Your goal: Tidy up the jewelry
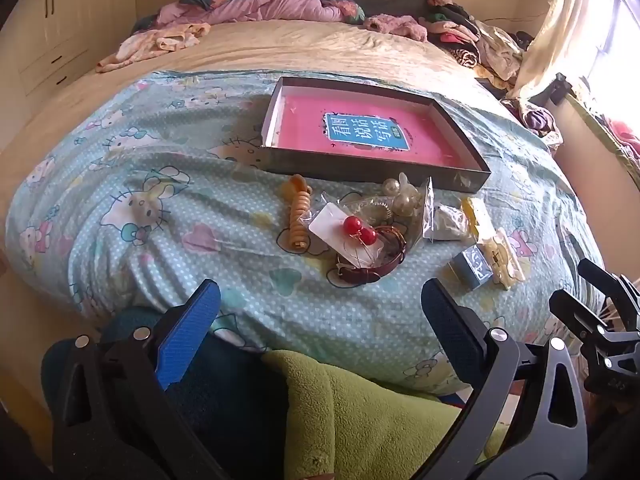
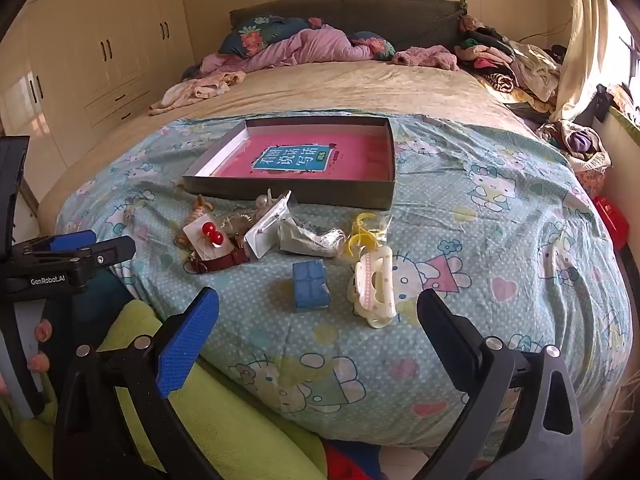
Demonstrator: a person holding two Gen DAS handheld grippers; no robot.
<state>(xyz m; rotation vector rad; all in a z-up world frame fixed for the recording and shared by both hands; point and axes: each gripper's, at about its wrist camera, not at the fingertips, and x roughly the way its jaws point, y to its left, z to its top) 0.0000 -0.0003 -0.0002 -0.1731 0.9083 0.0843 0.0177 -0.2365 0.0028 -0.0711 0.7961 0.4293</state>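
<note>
Cotton cartoon-cat bedspread under scattered jewelry — pale wardrobes beyond — both tongs gaping, empty.

Both wrist views look down from the bed's foot, sharing the tray nearby.

tray on bed | jewelry pile — just before tray | small box left of hair clip — nearer bed edge
</note>
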